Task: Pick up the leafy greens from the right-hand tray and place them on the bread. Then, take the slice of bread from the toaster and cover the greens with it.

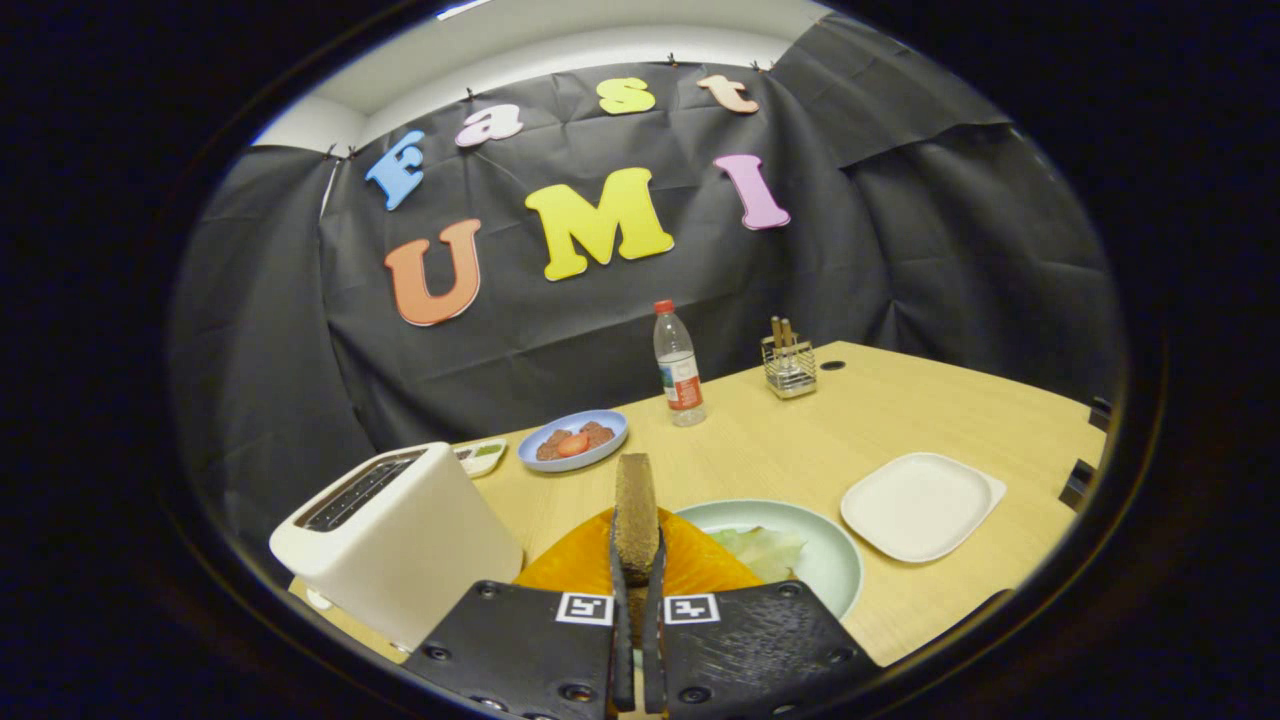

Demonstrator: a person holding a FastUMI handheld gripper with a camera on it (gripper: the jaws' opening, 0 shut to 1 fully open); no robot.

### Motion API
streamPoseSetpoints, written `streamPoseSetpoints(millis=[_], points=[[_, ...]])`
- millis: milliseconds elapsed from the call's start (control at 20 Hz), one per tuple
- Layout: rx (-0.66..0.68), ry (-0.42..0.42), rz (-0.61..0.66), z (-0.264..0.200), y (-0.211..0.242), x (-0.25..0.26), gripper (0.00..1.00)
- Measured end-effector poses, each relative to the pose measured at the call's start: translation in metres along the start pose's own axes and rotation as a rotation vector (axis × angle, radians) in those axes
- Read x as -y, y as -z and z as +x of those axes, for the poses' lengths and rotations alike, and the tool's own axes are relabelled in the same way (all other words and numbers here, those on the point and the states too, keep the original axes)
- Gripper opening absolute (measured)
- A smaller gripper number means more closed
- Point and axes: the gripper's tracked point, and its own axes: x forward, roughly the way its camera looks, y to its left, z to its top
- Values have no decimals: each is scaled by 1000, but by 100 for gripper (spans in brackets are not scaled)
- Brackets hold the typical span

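Holding: our gripper has both fingers pressed on a slice of bread, which stands on edge between them and rises just past the fingertips.
Below the slice: we see an orange patch straight under the fingers; we cannot tell what it is.
Greens: the leafy greens lie on a pale green plate, just right of the fingers and partly hidden behind the right finger block.
Toaster: the white toaster stands just left of the fingers, its slots facing up; we cannot see inside them.
Right-hand tray: a white square tray sits beside the plate, on the wooden table.
Farther back: we see a blue plate with brown pieces and something red, a small dish beside it, a water bottle and a wire holder with sticks.
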Motion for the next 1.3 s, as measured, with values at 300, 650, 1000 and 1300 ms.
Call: streamPoseSetpoints(millis=[300, 650, 1000, 1300], points=[[-48, 38, -64, 0, 5, 18, 29], [-153, 65, -98, 6, 19, 46, 55], [-263, 96, -140, 2, 30, 77, 96], [-156, 72, -163, -27, -6, 92, 96]])
